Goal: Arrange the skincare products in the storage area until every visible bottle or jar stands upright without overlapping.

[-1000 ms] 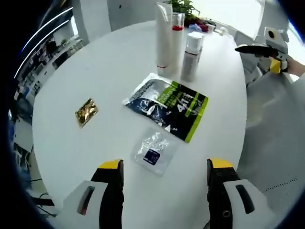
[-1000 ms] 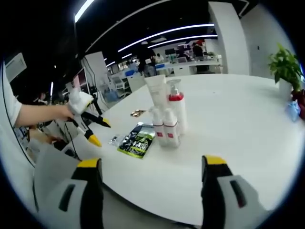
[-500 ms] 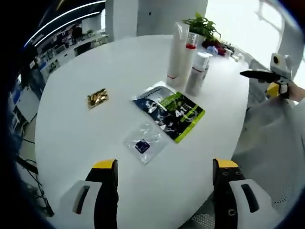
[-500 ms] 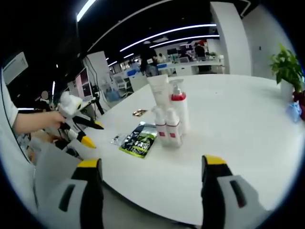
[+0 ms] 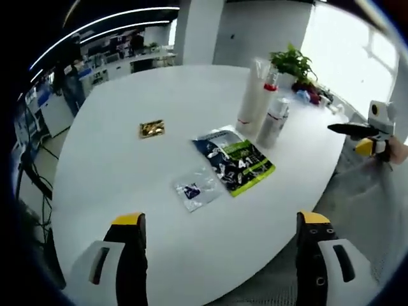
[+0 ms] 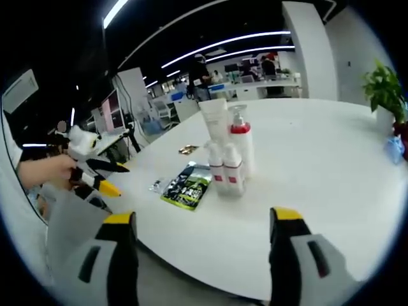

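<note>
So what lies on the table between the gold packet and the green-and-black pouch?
Nothing: bare white table between gold packet and pouch, seen in the left gripper view.

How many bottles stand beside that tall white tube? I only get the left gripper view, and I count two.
Observer: The right gripper view shows three. A pump bottle with a red collar stands beside the tube, and two small bottles stand side by side in front of it. All are upright.
Visitor: Is the other tool holding anything?
Observer: No. The right gripper has its fingers apart, with nothing between them.
</note>
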Action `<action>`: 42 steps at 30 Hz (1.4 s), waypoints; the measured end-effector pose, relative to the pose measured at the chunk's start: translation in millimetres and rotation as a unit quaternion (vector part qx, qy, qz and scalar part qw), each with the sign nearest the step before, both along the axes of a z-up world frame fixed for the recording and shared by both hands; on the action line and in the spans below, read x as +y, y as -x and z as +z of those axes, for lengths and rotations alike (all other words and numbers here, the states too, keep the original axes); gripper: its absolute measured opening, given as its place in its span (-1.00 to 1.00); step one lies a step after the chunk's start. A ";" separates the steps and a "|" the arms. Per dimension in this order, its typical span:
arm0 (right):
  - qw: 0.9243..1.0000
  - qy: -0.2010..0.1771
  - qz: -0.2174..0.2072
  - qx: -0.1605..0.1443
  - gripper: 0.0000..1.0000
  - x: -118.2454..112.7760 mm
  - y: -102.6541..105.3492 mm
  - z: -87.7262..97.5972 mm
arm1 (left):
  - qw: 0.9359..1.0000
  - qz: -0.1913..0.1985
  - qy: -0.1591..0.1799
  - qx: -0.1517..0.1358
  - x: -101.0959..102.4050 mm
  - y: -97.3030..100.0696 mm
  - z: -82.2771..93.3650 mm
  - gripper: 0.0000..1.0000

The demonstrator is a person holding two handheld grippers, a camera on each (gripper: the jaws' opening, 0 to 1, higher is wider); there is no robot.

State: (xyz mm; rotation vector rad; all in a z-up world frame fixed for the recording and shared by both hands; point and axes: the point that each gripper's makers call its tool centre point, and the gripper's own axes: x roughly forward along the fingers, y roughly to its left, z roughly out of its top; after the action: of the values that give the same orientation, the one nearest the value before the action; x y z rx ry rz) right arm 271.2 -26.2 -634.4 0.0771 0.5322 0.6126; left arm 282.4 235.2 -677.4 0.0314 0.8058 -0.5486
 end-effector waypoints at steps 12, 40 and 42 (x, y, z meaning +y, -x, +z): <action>1.000 -0.003 -0.003 -0.002 0.72 -0.5 -0.8 1.1 | 1.000 0.022 0.010 0.002 -1.4 11.5 3.5 0.94; 1.000 0.011 -0.004 -0.003 0.71 -1.7 -1.7 -0.6 | 0.996 0.089 0.000 0.017 9.3 -35.3 -6.8 0.94; 1.000 0.012 -0.005 -0.001 0.70 -1.8 -1.6 -1.0 | 0.996 0.091 0.000 0.017 9.6 -41.1 -6.5 0.94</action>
State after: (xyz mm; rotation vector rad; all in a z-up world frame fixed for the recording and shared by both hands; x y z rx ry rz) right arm 272.8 -28.0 -635.5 0.0570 0.5362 0.5970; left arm 323.5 244.7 -683.9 -0.0520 0.8320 -0.3772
